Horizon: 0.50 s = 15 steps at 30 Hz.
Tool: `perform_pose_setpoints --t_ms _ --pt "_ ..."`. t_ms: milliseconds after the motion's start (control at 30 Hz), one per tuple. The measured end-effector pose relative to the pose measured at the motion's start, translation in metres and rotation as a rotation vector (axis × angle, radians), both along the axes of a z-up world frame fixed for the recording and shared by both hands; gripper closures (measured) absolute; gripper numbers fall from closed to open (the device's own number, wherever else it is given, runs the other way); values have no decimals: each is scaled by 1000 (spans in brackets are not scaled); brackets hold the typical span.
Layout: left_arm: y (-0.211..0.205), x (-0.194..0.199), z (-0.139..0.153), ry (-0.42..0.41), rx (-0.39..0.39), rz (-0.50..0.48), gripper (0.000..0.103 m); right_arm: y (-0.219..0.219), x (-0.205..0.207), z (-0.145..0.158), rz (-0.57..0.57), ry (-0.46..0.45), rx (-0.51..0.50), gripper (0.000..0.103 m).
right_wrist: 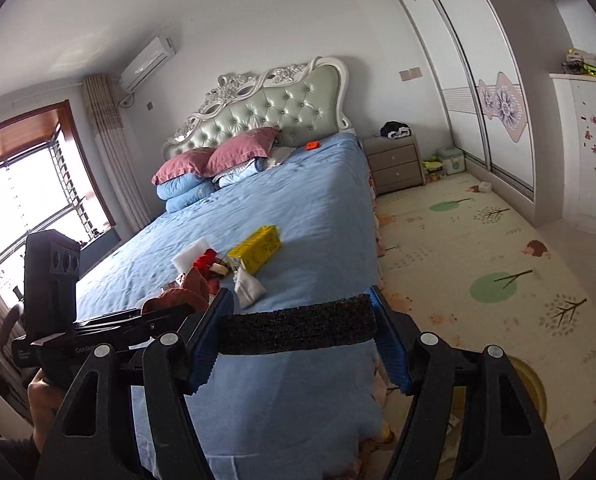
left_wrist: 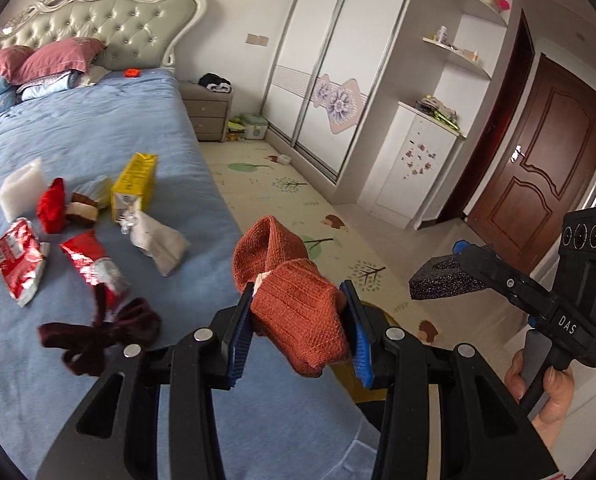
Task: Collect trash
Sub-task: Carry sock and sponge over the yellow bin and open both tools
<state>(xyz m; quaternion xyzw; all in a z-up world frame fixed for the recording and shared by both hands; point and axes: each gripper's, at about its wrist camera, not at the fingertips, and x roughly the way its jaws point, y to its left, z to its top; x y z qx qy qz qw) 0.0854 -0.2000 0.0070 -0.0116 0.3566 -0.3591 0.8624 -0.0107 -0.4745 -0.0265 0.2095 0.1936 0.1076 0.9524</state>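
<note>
Orange knit sock (left_wrist: 298,312) is sitting bunched between the left gripper's (left_wrist: 298,328) blue pads, which are clamped on it, over the bed edge. Black foam block (right_wrist: 298,326) is spanning the right gripper (right_wrist: 300,332), whose fingers are pinching both ends. Remaining litter is lying on the blue bedsheet (left_wrist: 98,136): yellow carton (left_wrist: 135,184), red wrappers (left_wrist: 16,260), white pouch (left_wrist: 160,242), dark maroon cloth (left_wrist: 98,332).

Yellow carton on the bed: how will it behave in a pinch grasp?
The yellow carton lies on its side on soft bedding, so it probably won't roll. Its top flap looks open, so it's likely empty, light and crushable. Flat faces should grip well.
</note>
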Motion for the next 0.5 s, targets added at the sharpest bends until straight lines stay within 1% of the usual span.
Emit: perform_pose_setpoints --t_ms 100,200,300,400,500 --pt "-47 -3 -15 38 22 -87 61 -36 -19 -20 -62 51 9 37" --pt "-94 -5 -35 95 51 -179 61 -71 -34 -39 -119 99 29 37" --pt "-140 -7 -57 154 92 -273 61 -96 -46 -57 -161 145 31 37" --pt "-178 -3 -80 228 130 -352 61 -119 -51 -78 -168 182 70 37" --pt "-207 4 -100 287 162 -403 61 -137 -46 -102 -166 232 105 37"
